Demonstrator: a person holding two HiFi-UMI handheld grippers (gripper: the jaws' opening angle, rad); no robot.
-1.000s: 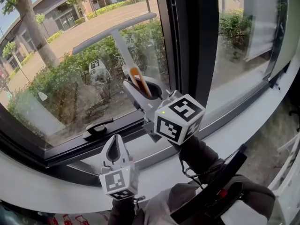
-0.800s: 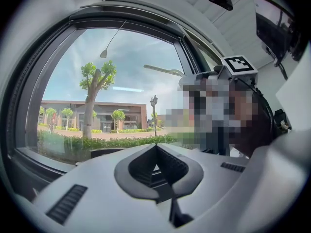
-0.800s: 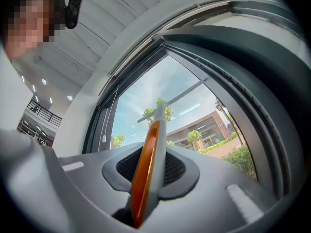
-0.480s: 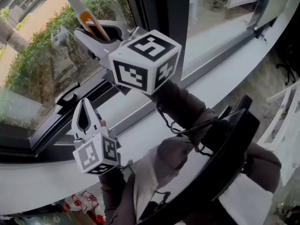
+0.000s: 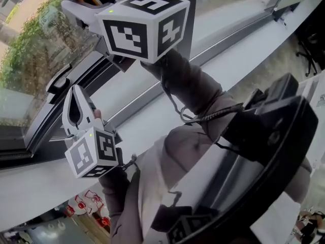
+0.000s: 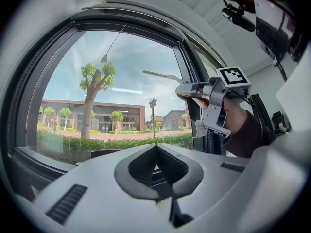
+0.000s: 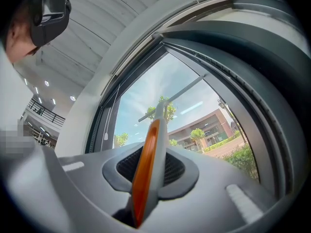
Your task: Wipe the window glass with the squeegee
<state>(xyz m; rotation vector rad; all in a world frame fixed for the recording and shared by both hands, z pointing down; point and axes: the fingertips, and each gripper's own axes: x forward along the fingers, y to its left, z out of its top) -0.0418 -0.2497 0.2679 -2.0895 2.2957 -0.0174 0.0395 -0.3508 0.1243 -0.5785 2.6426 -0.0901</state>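
Worryingly, my right gripper [image 7: 152, 152] had just tightened on the squeegee [image 7: 146, 178], which could twist off the glass [image 7: 163, 79] if loose; left gripper [image 6: 156, 149] sat shut.

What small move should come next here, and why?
Probably draw the squeegee down the window glass: the right claw, which has just closed further, grips its handle, and the blade is raised high at the pane.

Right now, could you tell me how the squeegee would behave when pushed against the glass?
The squeegee probably stays stiff: its handle runs straight to the crossbar. It looks slim, likely light. The right gripper, its jaws just closing on the smooth handle, may let it twist under pressure.
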